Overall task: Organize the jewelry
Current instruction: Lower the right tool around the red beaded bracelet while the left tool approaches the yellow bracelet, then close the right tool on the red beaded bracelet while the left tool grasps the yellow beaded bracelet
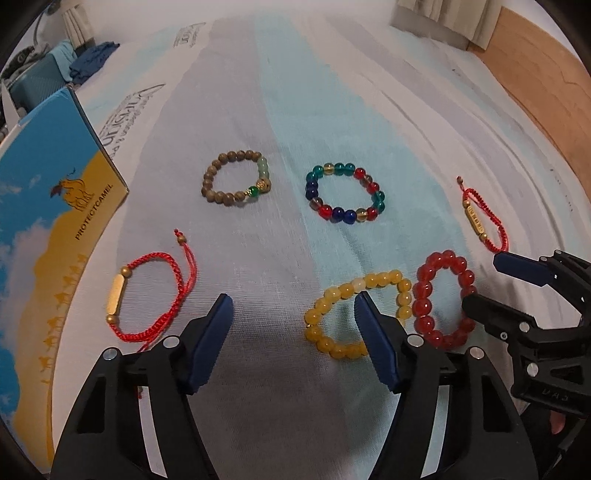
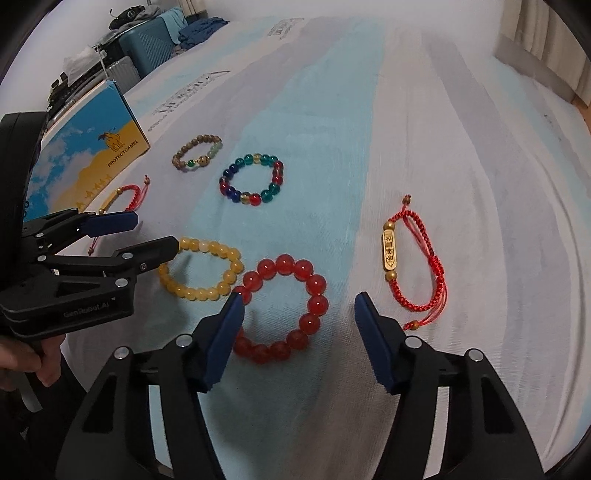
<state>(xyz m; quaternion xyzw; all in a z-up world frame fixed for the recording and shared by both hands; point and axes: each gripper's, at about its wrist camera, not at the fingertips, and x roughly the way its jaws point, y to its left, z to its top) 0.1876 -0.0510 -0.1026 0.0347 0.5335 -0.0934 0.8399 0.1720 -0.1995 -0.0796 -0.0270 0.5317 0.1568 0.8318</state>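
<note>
Several bracelets lie on a striped cloth. My left gripper [image 1: 293,306] is open, low over the cloth; its right finger crosses the yellow bead bracelet [image 1: 347,291], which also shows in the right wrist view [image 2: 199,291]. My right gripper [image 2: 299,306] is open around the red bead bracelet [image 2: 317,284], its pads apart from the beads. A red cord bracelet with a gold tube [image 2: 389,251] lies to its right. Further off are a multicoloured bead bracelet [image 1: 312,184], a wooden bead bracelet [image 1: 207,181] and a second red cord bracelet [image 1: 114,295].
A blue and yellow box [image 1: 44,192] with a camel print lies at the left edge of the cloth. Behind it stand a teal suitcase [image 2: 147,48] and folded clothes. A wooden floor [image 1: 535,81] and a curtain [image 1: 443,18] border the far right.
</note>
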